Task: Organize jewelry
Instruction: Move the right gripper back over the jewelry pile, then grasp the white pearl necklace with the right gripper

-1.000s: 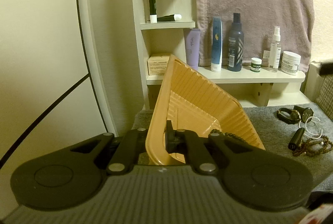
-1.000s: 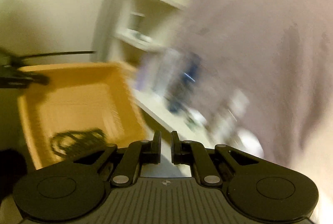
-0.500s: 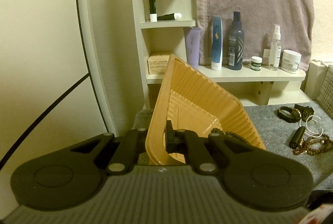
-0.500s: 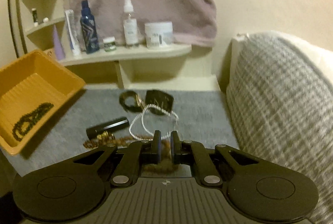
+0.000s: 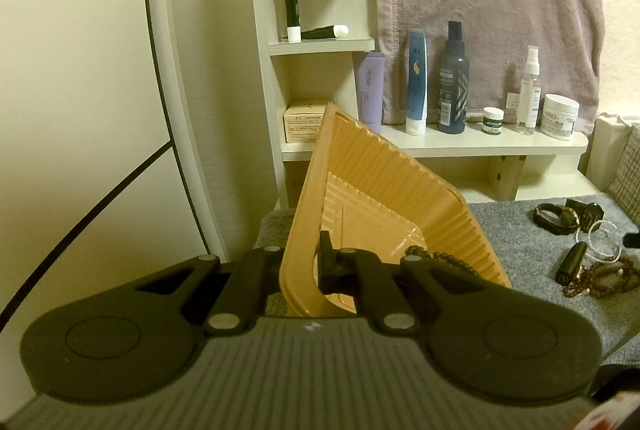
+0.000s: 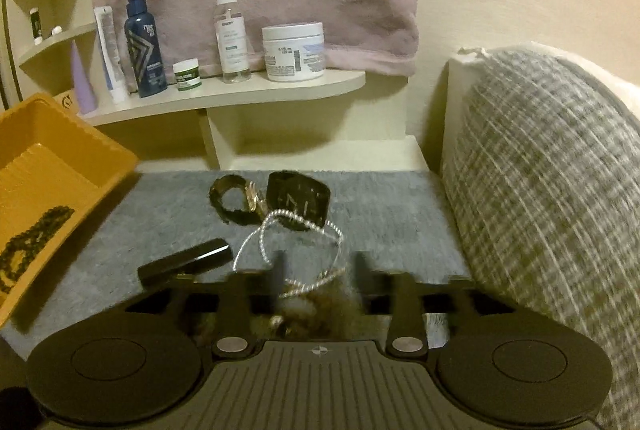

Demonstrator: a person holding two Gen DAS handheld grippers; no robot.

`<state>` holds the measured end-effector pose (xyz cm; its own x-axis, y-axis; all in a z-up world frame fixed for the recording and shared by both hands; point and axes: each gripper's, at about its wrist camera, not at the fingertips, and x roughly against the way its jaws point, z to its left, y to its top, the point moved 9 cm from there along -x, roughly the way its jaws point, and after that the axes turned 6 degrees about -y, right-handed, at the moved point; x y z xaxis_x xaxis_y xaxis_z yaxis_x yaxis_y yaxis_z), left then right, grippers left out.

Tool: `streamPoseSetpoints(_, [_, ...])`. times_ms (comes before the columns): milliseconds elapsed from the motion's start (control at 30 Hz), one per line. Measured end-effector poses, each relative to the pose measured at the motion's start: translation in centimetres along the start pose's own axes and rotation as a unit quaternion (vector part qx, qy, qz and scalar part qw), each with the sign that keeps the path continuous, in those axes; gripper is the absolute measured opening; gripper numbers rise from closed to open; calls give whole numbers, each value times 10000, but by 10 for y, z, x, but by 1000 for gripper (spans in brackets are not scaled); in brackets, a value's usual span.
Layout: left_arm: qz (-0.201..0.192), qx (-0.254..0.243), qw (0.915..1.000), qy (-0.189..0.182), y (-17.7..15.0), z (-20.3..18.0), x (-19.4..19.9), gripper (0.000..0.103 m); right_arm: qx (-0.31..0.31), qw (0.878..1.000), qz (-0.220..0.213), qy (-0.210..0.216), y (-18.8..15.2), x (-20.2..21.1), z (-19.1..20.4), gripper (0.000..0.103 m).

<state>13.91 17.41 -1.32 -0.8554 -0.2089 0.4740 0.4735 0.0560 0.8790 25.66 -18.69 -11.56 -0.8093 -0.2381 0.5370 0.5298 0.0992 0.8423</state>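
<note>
Your left claw is clamped tight on the near rim of the orange tray, one finger outside the wall and one inside, and the tray stands tilted up on the grey mat. A dark bead string lies in the tray's low corner, just right of that claw.

Your right claw is opening, its jaws now about halfway apart and blurred. Between them, and under the claw's nose, lie a brown bead strand and part of the white twisted cord; the pads press on neither. Whether the tips touch the mat you cannot tell.

Ahead of the right claw sit a black watch and a dark strap loop, touching the cord. A black tube lies just left of the claw.

Only the left view shows the tall corner shelves and the tray's clamped rim. Only the right view shows the checked cushion at the right and the jewelry pile up close; from the left claw that pile sits far off to the right, small.
</note>
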Motion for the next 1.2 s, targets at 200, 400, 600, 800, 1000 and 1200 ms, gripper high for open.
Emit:
streamPoseSetpoints(200, [4, 16, 10000, 9, 0, 0, 0, 5, 896, 9960, 42, 29, 9, -22, 10, 45])
streamPoseSetpoints(400, [7, 17, 10000, 8, 0, 0, 0, 5, 2037, 9789, 125, 135, 7, -42, 23, 38])
streamPoseSetpoints(600, [10, 26, 10000, 10, 0, 1, 0, 5, 2710, 9624, 17, 196, 6, -42, 31, 2])
streamPoseSetpoints(800, [11, 24, 10000, 6, -1, 2, 0, 5, 2647, 9640, -167, 174, 16, -21, 30, 0])
streamPoseSetpoints(1000, [3, 29, 10000, -4, -1, 2, 1, 5, 2709, 9617, -402, 96, 29, -4, 24, 1])
streamPoseSetpoints(1200, [9, 45, 10000, 2, 0, 3, 0, 5, 3334, 9426, -155, 49, 14, -19, 26, 6])
